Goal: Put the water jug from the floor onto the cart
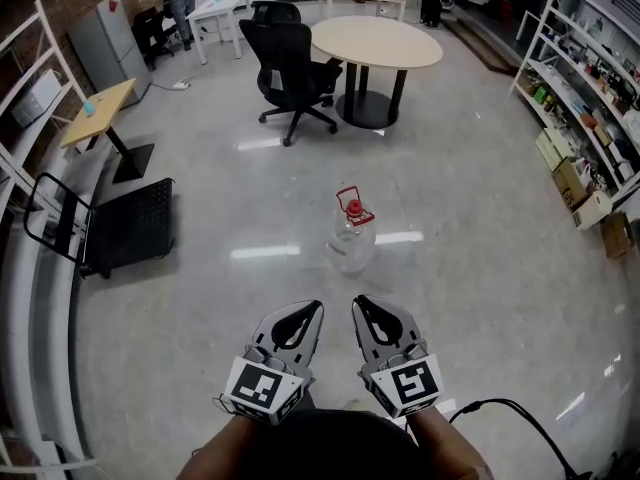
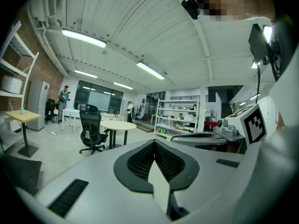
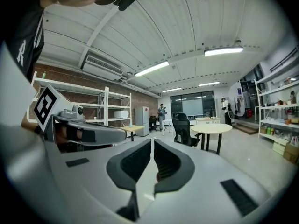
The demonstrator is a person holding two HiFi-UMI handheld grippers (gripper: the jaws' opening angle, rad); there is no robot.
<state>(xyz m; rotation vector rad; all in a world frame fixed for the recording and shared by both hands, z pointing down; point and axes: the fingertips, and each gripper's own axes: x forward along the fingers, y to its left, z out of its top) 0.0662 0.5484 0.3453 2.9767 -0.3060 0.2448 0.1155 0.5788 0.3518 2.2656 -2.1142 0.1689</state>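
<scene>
Water jug (image 1: 352,238), clear plastic with a red cap and red carry handle, is standing upright on the glossy grey floor (image 1: 480,298), just ahead of both claws and touching neither; its fill level is not showing. Black platform cart (image 1: 128,226) is sitting well apart at the left. Left gripper (image 1: 312,310) and right gripper (image 1: 360,306) are hovering side by side, each with jaws pressed together on nothing and each carrying a cube printed with black-and-white square markers. Round table (image 1: 375,43) and black office chair (image 1: 290,68) are standing beyond the jug. Stocked white shelving (image 1: 560,78) is lining the right side, while a small wooden desk (image 1: 97,111) and grey refrigerator (image 1: 105,43) are occupying the left.
</scene>
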